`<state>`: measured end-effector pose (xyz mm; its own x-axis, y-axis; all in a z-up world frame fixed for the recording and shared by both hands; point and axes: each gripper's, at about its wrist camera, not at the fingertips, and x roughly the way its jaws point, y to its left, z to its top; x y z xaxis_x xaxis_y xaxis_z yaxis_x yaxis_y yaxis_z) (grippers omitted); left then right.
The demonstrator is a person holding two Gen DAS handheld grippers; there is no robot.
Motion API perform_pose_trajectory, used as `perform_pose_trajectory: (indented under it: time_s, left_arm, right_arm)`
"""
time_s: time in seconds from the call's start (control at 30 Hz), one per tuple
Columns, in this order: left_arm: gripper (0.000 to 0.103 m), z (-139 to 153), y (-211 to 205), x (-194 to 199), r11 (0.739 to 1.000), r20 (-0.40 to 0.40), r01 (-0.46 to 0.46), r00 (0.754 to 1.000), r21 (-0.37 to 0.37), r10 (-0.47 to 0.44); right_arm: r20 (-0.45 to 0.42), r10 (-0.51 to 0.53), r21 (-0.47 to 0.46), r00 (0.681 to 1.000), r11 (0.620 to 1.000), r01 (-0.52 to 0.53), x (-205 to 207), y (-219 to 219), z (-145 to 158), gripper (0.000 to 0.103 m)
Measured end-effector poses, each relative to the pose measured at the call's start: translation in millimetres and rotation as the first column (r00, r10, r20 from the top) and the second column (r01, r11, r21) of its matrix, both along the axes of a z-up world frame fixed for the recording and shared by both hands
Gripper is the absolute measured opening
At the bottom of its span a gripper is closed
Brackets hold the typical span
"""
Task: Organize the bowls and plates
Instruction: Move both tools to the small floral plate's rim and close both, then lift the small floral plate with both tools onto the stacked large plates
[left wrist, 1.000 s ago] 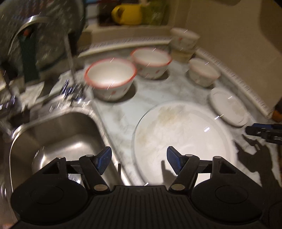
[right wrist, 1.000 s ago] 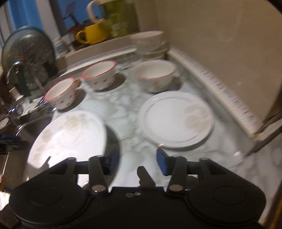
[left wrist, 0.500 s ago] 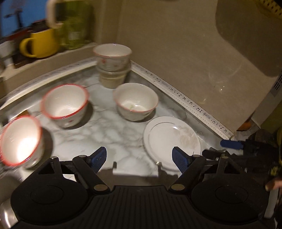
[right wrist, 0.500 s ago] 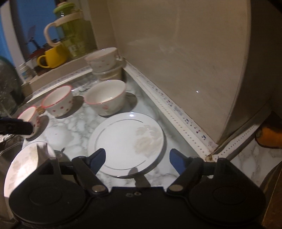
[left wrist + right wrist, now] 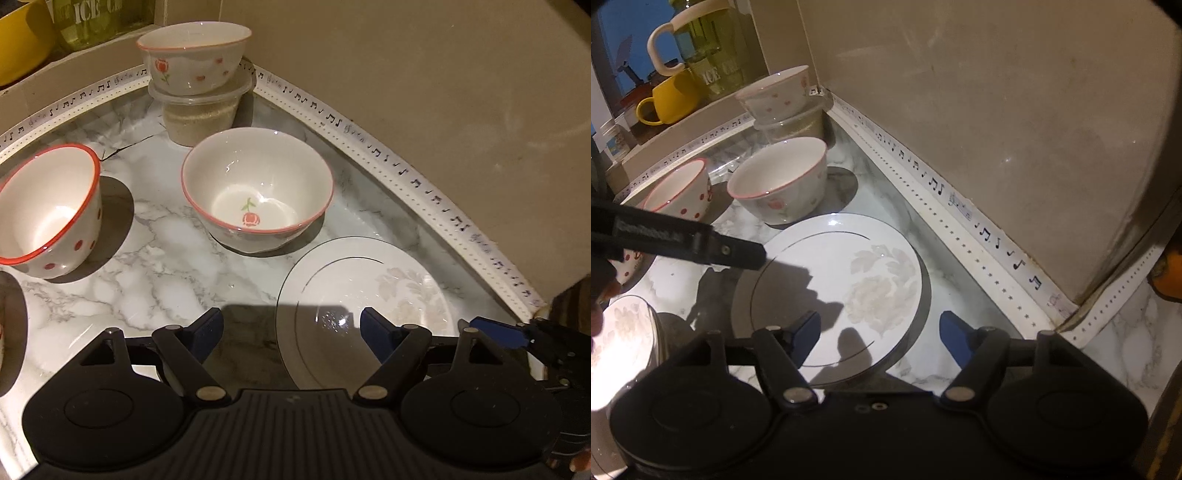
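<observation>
Marble bench [image 5: 147, 258] in a dim kitchen corner, beige walls behind. Small flowered plate [image 5: 842, 280] lies flat near the wall trim; right gripper [image 5: 879, 338] hovers low over its near rim, fingers wide and empty. Left gripper [image 5: 291, 334], also wide, hangs beside. Best to slide one finger under the rim. Tulip bowl [image 5: 258, 188] stands just behind.

A home kitchen: a marble-patterned counter [image 5: 155, 258] meets a plain wall in a corner, edged with music-note trim [image 5: 934, 184]. Patterned bowls [image 5: 258, 192] sit out, and a yellow mug [image 5: 674, 98] stands on what seems a window ledge.
</observation>
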<state>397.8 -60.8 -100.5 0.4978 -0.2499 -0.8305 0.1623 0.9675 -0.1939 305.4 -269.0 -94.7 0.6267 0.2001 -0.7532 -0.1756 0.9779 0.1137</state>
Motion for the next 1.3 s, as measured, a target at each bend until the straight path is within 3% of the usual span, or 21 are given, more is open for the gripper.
perform_pose_trajectory:
  time_s: [0.13,0.23,0.4,0.47,0.57,0.7,0.8,1.3]
  left_arm:
    - [0.08,-10.4,-4.6,4.7,1.0,-0.011,0.008,1.0,-0.008,-0.008]
    - [0.066,-17.8,-8.2,5.8,1.0,-0.027,0.015,1.0,-0.004,-0.015]
    - [0.062,-22.1,-11.1,5.8,1.0,-0.02,0.012,1.0,0.01,-0.012]
    - [0.052,-21.7,-11.6,6.1,1.0,-0.016,0.014,1.0,0.001,-0.014]
    - [0.042,-20.9,-13.6,5.4,1.0,-0.018,0.015,1.0,-0.008,-0.015]
    - [0.033,-20.5,-19.1,1.5,0.999,0.008,0.007,1.0,0.051,-0.008]
    - [0.031,-19.2,-16.9,-0.2,0.999,0.007,0.002,1.0,0.046,-0.002]
    - [0.028,5.4,-9.4,-22.8,0.999,0.025,-0.006,1.0,0.033,0.005]
  right_arm:
    - [0.002,-0.002,-0.018,1.0,1.0,0.002,3.7,1.2,-1.6,0.069]
    - [0.01,0.021,-0.041,1.0,0.999,-0.02,3.2,6.1,-2.9,0.062]
    - [-0.014,-0.028,-0.022,1.0,0.999,0.028,4.0,6.0,-14.2,0.057]
    - [0.003,-0.044,-0.012,0.999,0.999,0.044,2.2,5.5,-15.3,0.056]
    - [0.006,-0.056,0.009,0.998,0.998,0.056,1.9,5.9,-15.1,0.046]
    - [0.02,-0.096,-0.007,0.995,0.995,0.096,1.6,4.1,-16.7,0.025]
    - [0.009,-0.101,0.033,0.995,0.994,0.101,2.2,-5.8,-19.1,0.021]
    - [0.052,-0.104,0.039,0.993,0.994,0.103,-18.6,-6.4,1.7,0.014]
